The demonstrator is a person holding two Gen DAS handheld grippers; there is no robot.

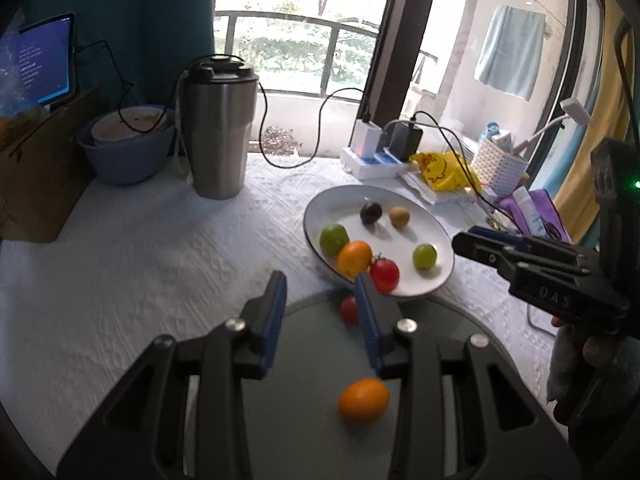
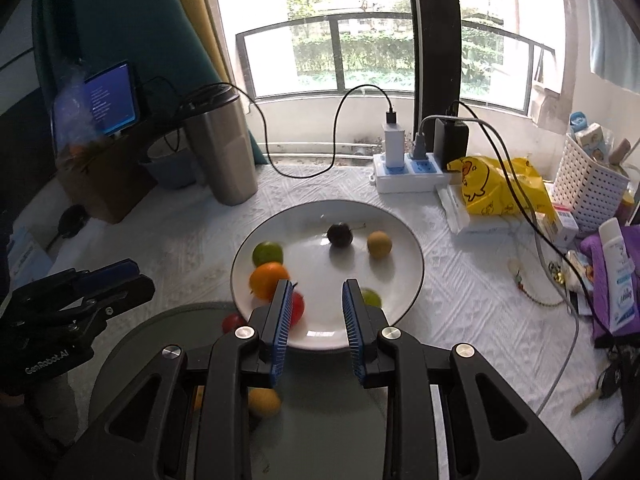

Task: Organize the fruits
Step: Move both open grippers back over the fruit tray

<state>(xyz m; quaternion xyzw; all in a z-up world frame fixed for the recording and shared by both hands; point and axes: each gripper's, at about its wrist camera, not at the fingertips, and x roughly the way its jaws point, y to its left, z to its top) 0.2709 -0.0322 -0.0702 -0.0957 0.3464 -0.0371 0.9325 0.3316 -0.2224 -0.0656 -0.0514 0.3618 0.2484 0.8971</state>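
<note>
White plate (image 2: 404, 248) sits mid-table on the textured cloth (image 1: 140, 248), holding six fruits: green lime (image 1: 333, 239), orange (image 1: 354, 258), red tomato (image 1: 385, 275), dark plum (image 1: 371, 213), brown round fruit (image 1: 399, 216), small green fruit (image 1: 424, 256). In the right wrist view the tomato and small green fruit are half hidden behind the right gripper's blue pads.

Grey round board (image 1: 316, 380) lies just in front of the plate, near edge cut off by the gripper bodies. On it: a second orange (image 1: 364, 401), blurred, and a second red fruit (image 1: 349, 310), mostly hidden behind the left gripper's right finger; can't tell what it is exactly.

Left gripper (image 1: 320, 312) hangs over the board, jaws spread, nothing between them. Right gripper (image 2: 314, 320) hangs over the plate's near rim, jaws spread, empty.

Steel tumbler (image 1: 218, 128), blue bowl (image 1: 124, 156), power strip (image 2: 404, 174), yellow bag (image 2: 500, 192), white basket (image 2: 588, 188) line the back; tablet (image 1: 44, 64) text unreadable.
</note>
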